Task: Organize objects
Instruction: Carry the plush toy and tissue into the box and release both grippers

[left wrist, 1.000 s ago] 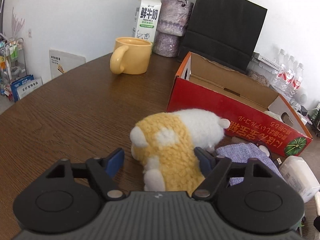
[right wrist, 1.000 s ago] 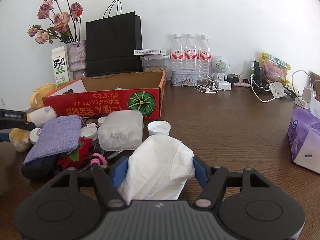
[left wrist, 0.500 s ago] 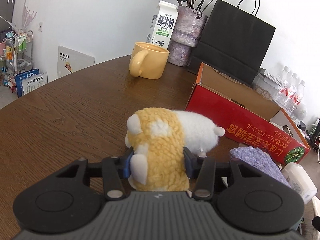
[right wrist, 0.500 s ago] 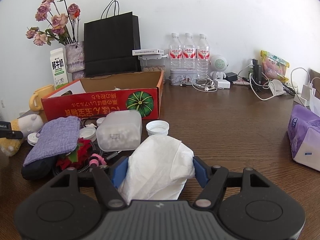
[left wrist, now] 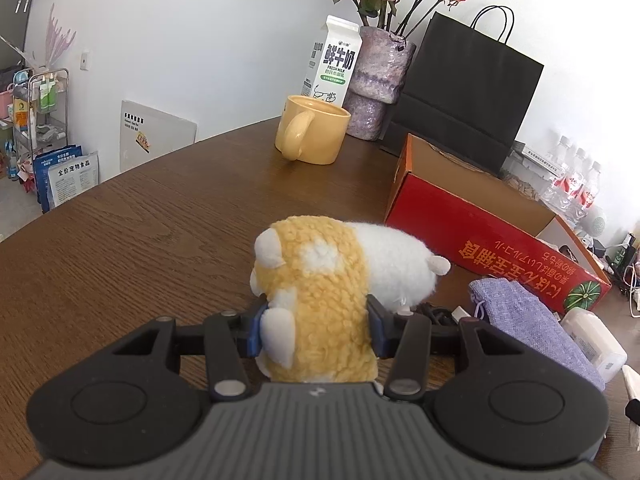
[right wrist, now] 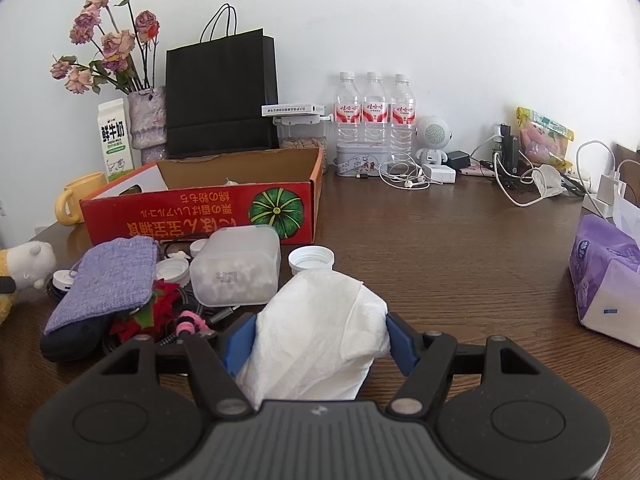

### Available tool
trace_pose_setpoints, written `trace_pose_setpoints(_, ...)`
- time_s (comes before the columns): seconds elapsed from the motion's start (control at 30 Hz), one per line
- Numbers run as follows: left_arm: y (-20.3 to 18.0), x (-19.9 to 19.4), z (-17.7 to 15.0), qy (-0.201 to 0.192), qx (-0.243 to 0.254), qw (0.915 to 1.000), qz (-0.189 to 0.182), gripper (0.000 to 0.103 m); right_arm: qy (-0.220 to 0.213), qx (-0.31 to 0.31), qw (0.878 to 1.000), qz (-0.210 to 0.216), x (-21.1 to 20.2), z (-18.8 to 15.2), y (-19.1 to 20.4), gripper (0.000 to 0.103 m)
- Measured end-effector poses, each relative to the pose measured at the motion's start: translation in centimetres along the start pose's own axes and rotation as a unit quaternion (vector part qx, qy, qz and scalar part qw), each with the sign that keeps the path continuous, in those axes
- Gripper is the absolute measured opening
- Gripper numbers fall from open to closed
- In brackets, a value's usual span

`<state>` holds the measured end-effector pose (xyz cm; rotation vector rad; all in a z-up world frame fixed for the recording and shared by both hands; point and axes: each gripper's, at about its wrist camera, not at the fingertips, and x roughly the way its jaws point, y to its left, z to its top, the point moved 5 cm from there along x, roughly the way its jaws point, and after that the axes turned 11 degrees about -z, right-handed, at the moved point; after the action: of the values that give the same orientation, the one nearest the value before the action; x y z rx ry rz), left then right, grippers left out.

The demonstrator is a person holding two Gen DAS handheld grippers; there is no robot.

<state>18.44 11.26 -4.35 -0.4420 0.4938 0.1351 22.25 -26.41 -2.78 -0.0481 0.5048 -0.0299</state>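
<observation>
A plain white wall [right wrist: 400,20] runs behind a dark brown wooden tabletop [right wrist: 420,248] with a visible grain. Daylight falls evenly and leaves a soft sheen on the wood. The tabletop's left edge [left wrist: 120,184] curves round. Beyond that edge, a pale floor [left wrist: 16,208] shows below. A wire rack [left wrist: 38,116] stands there against the wall, its shelves filled with small bottles. A white board [left wrist: 156,136] leans on the wall beside it, and printed bags [left wrist: 66,176] stand on the floor. A small dark fitting [left wrist: 83,61] sits on the wall above the rack.
</observation>
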Motion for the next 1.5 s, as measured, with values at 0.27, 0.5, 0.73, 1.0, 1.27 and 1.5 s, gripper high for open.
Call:
trace_pose_setpoints(0.27, -0.7, -1.7, 1.1, -0.026, 0.009, 0.9995, -0.014, 0.049, -0.039, 0.004, 0.999, 0.006, -1.3, 0.4, 0.0, 0.068)
trace_pose_setpoints(0.5, -2.9, -1.8, 2.7, -0.040, 0.033, 0.9983, -0.028, 0.049, -0.065, 0.000, 0.997, 0.031, -1.9, 2.3, 1.5, 0.068)
trace_pose_setpoints(0.73, -6.5, -0.7, 4.6, -0.049, 0.065, 0.9952, -0.054, 0.049, -0.092, -0.005, 0.994, 0.050, -1.2, 5.8, 3.2, 0.068)
trace_pose_setpoints(1.0, -10.7, 1.9, 7.7, -0.066, 0.094, 0.9892, -0.090, 0.049, -0.122, -0.017, 0.990, 0.066, 0.6, 10.4, 6.1, 0.068)
trace_pose_setpoints(1.27, -13.4, 6.3, 11.2, -0.058, 0.133, 0.9832, -0.110, 0.049, -0.129, -0.032, 0.988, 0.081, 5.1, 14.5, 9.7, 0.068)
trace_pose_setpoints(1.5, -14.3, 11.5, 12.3, -0.029, 0.153, 0.9820, -0.107, 0.049, -0.125, -0.025, 0.988, 0.088, 9.5, 17.3, 11.8, 0.068)
